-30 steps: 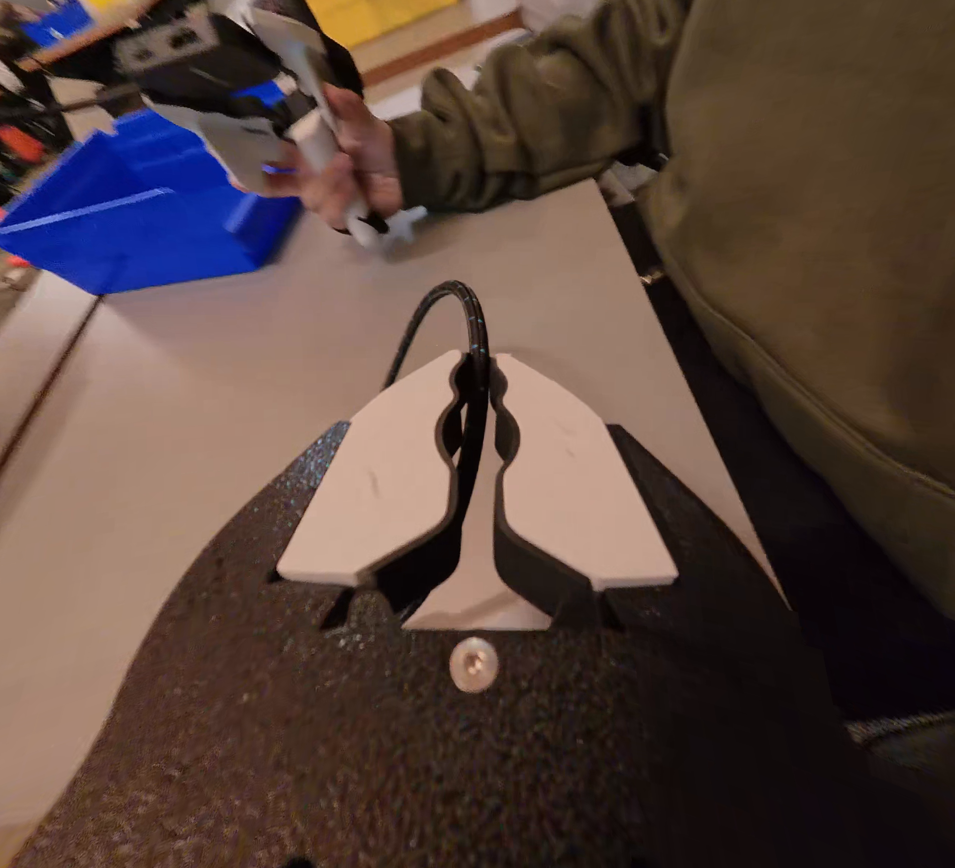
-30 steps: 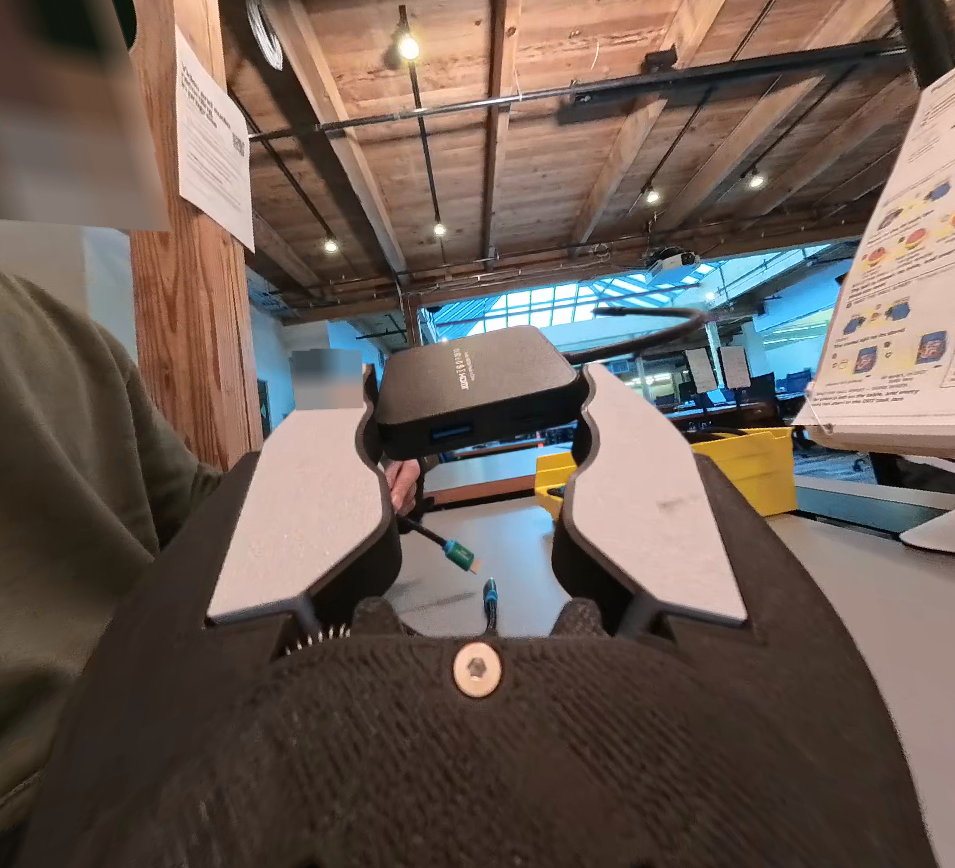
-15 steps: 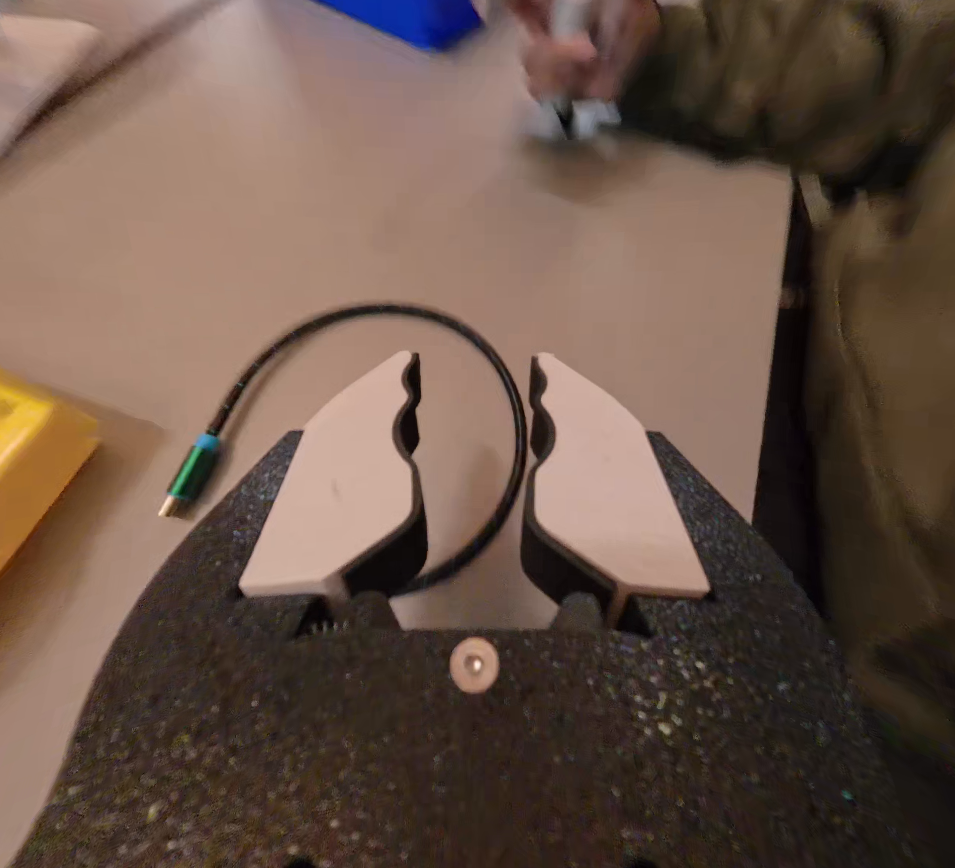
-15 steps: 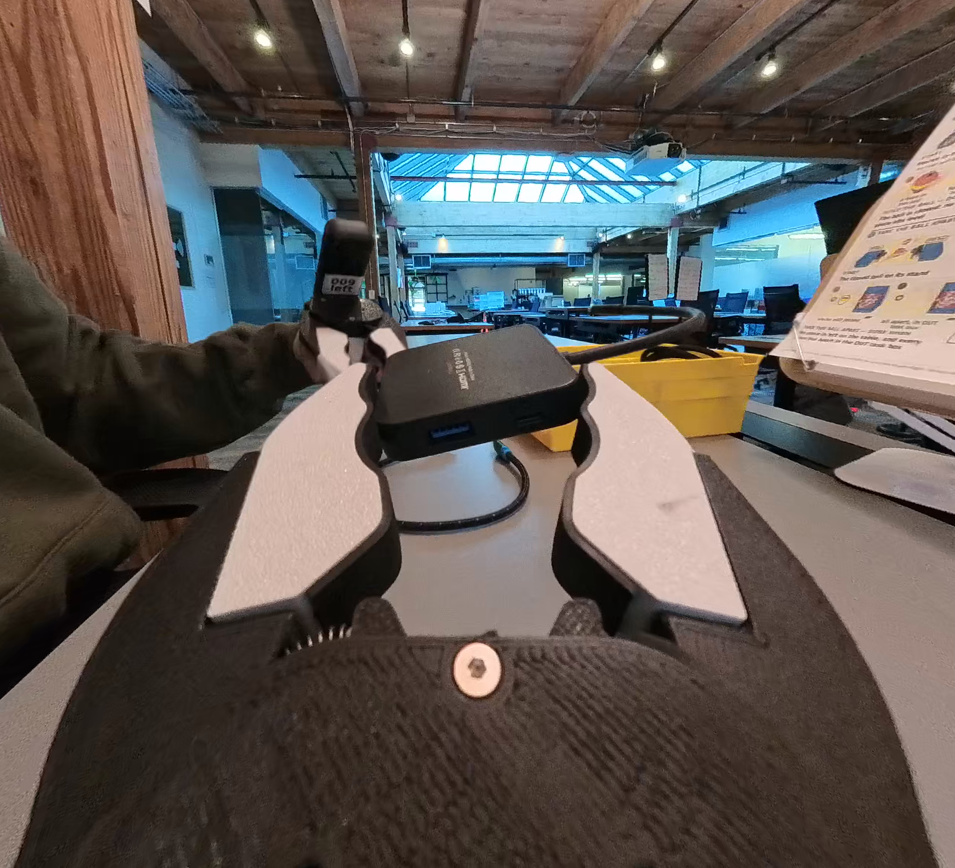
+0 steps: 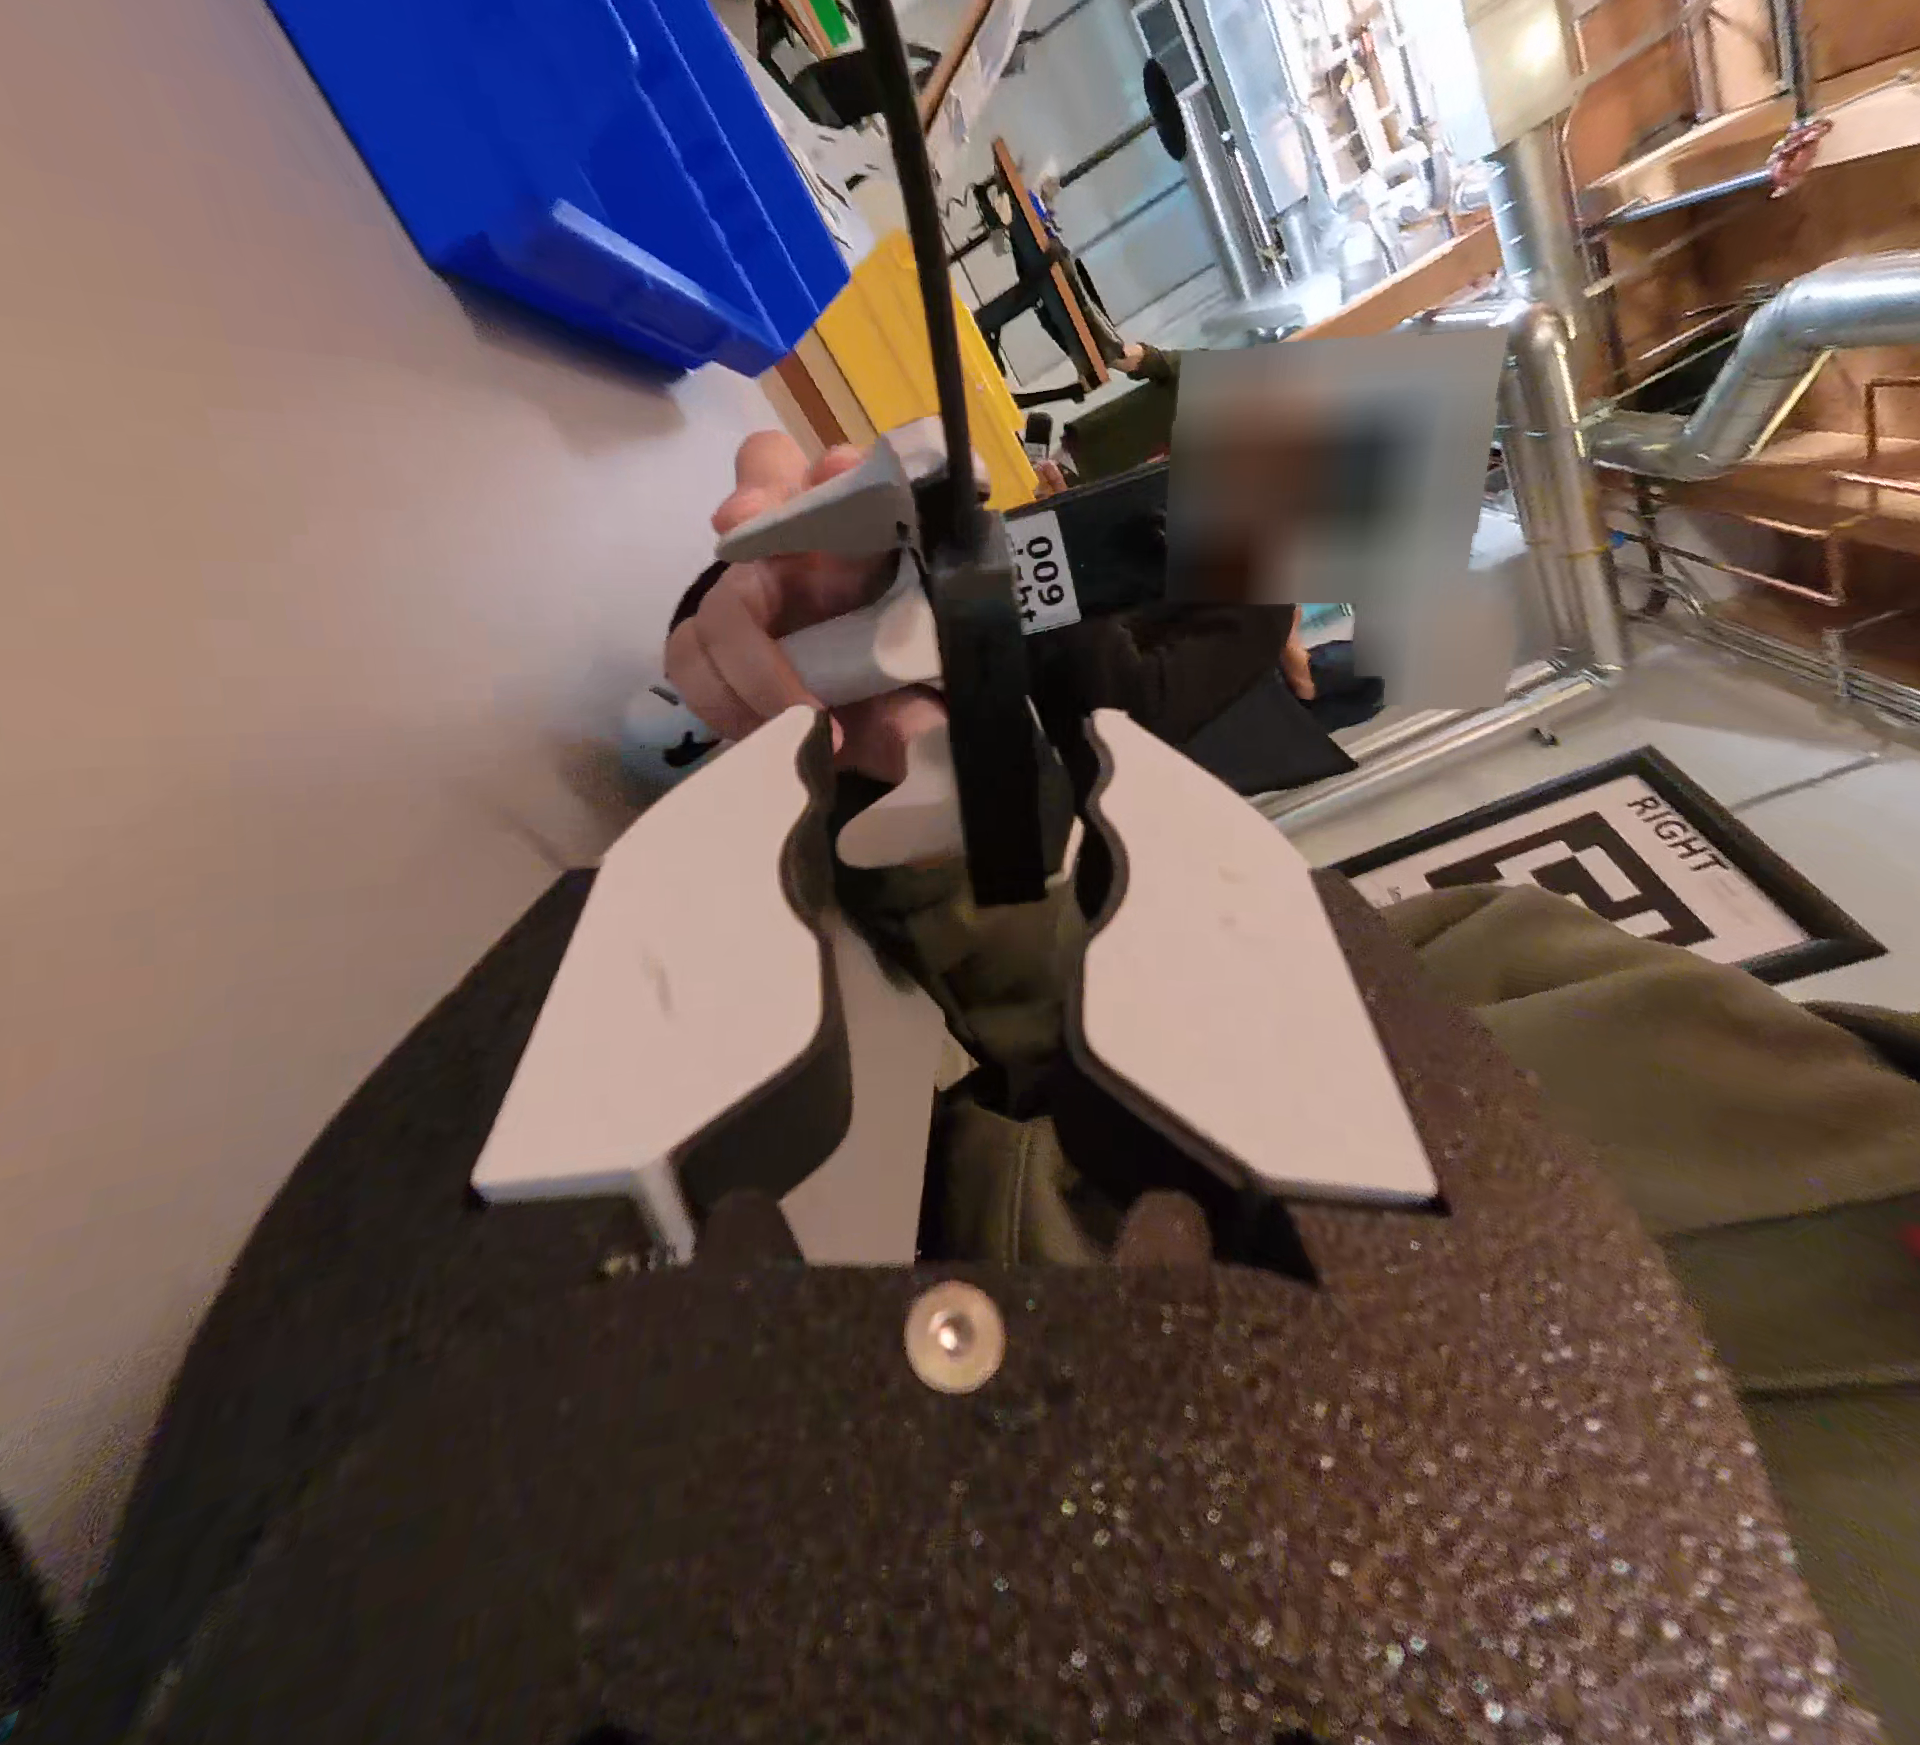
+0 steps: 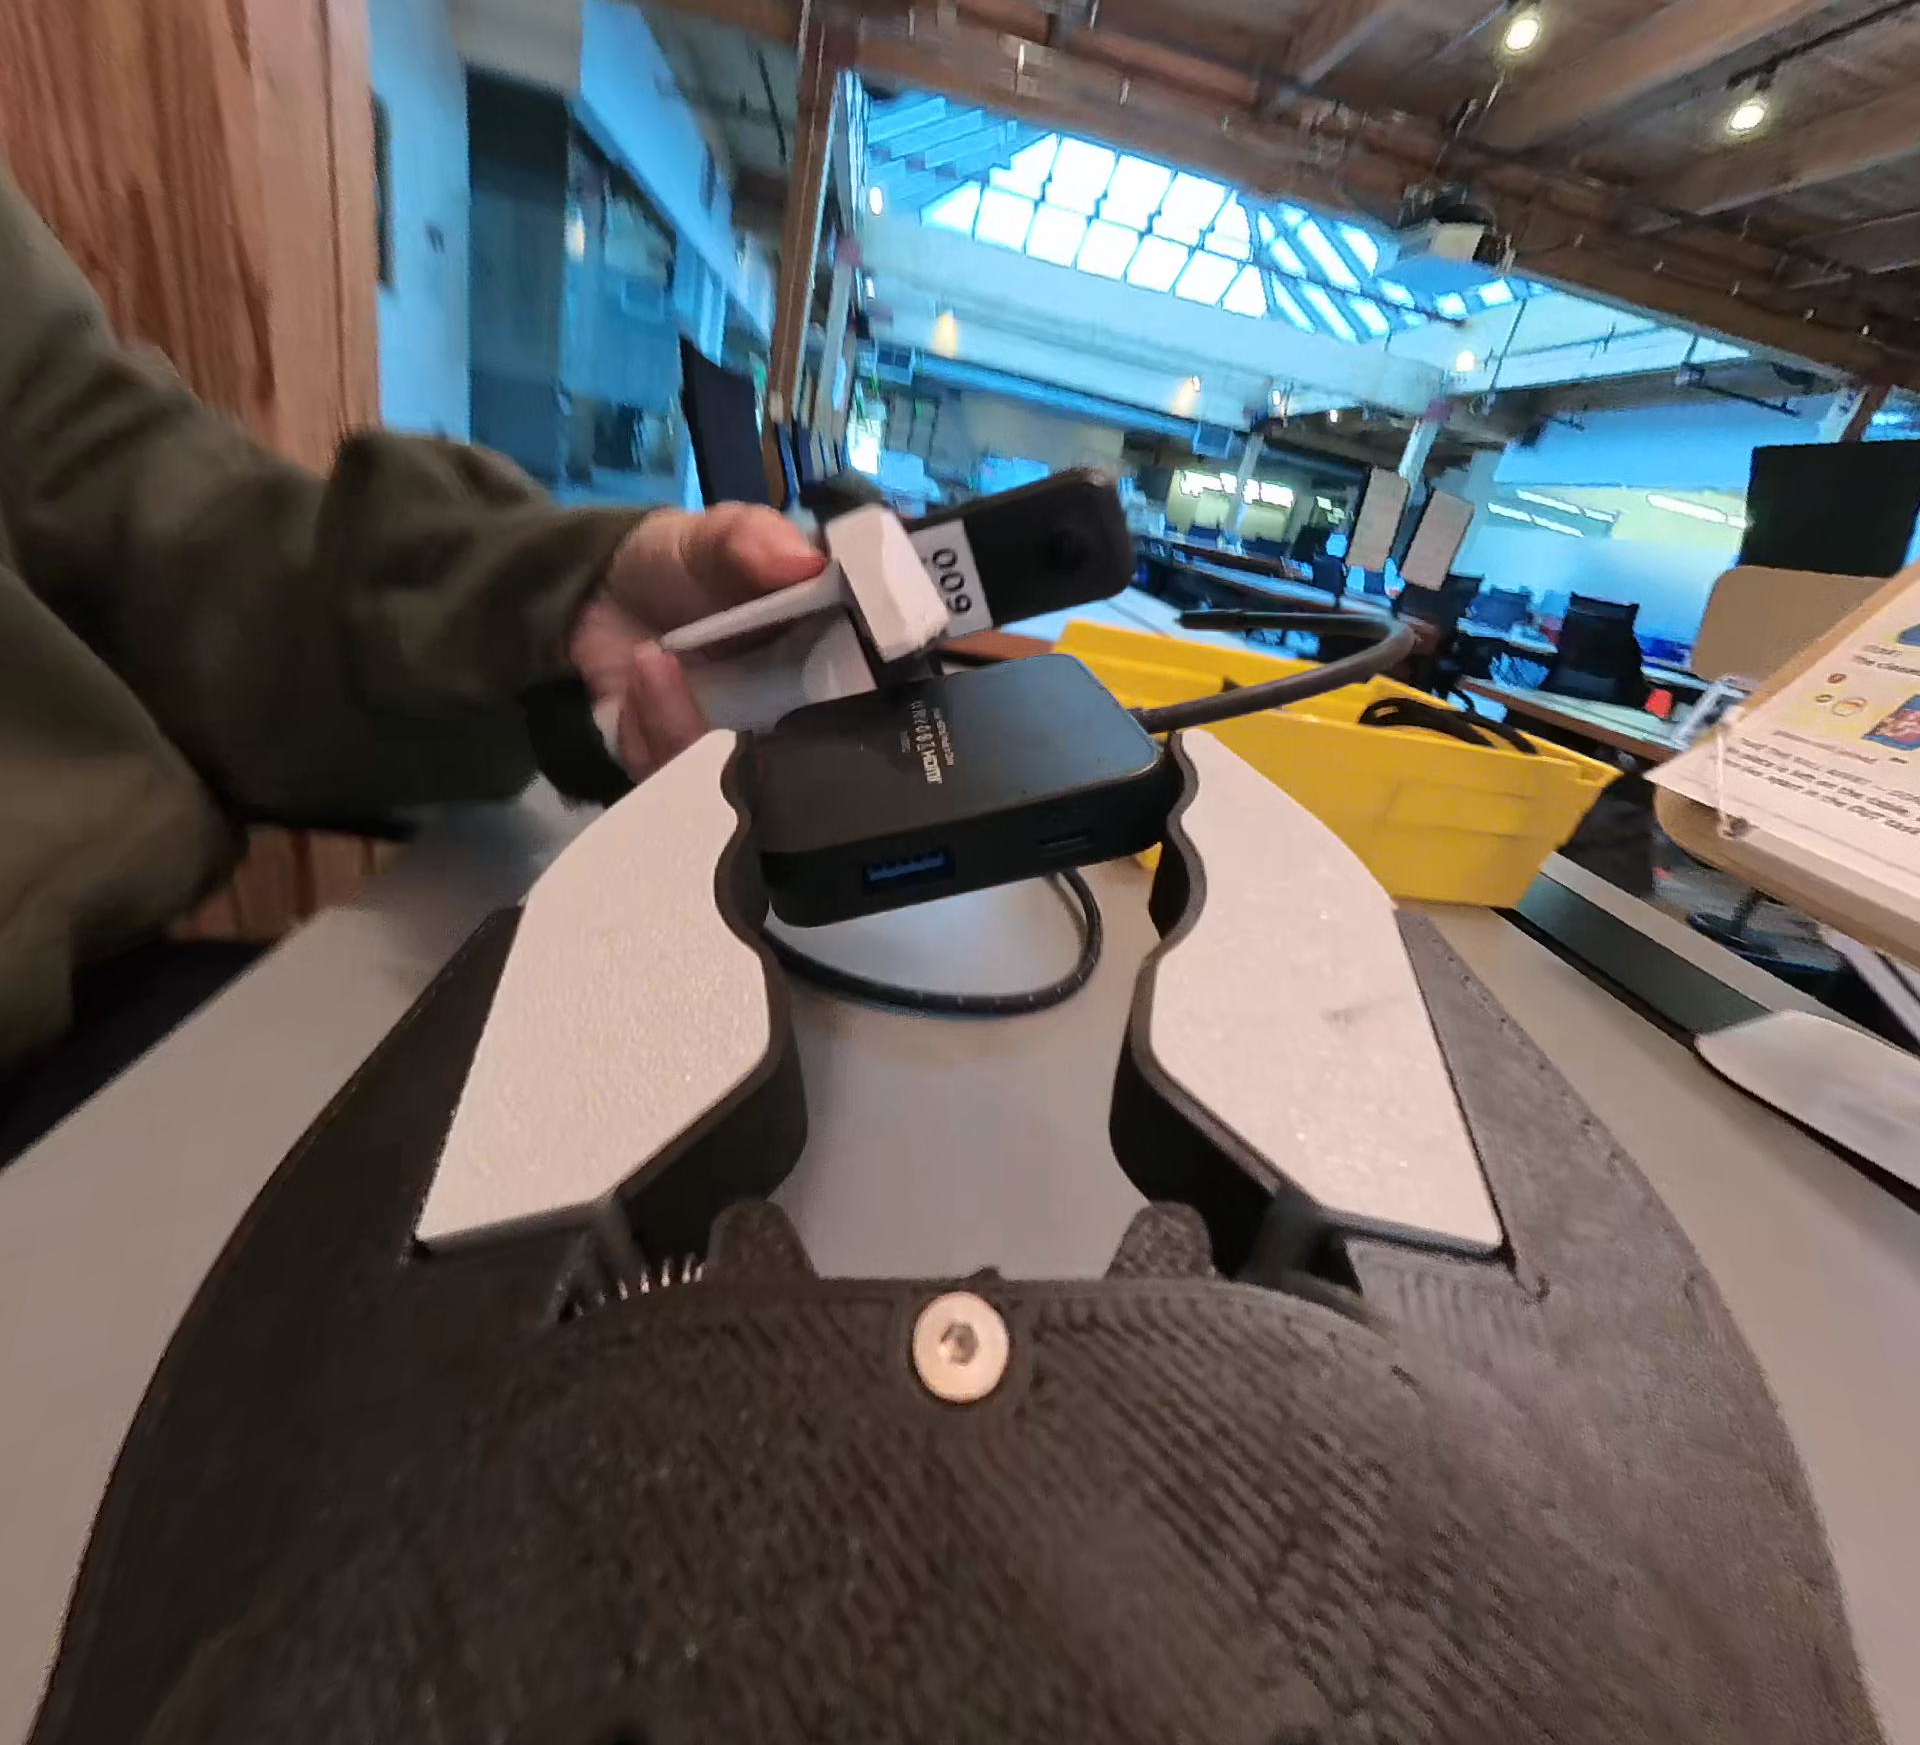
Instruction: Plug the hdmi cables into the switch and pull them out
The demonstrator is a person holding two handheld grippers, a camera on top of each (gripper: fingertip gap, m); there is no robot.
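1. Olive sleeve (image 6: 260, 615) and hand (image 6: 665, 615), left of the switch: carrying the left gripper (image 5: 961, 760). Jaws parted, nothing clamped. In the left wrist view, the switch edge-on in the gap just beyond the fingertips, clear of both pads.
2. Black HDMI switch (image 6: 956, 791), the reference landmark: lifted off the grey table (image 6: 935, 1176) and pinched at its two side edges by the right gripper (image 6: 956, 760). Jaws closed only to the width of the housing.
3. Near face of the switch: one blue port (image 6: 909, 867) and one narrow slot (image 6: 1065, 841), both vacant.
4. Braided HDMI cable (image 6: 1039, 994), directly below the switch: loose loop on the table, untouched by either gripper; plug end out of sight.
5. Black lead (image 6: 1278, 698), leaving the far right corner of the switch: probably its own pigtail, not a task cable.
6. Yellow bin (image 6: 1351, 791), behind and right of the switch: idle.
7. Progress, as judged: no task cable seated in any port shown. Hidden faces not assessable. Pickup of the plug, insertion and withdrawal all apparently outstanding for this cable.
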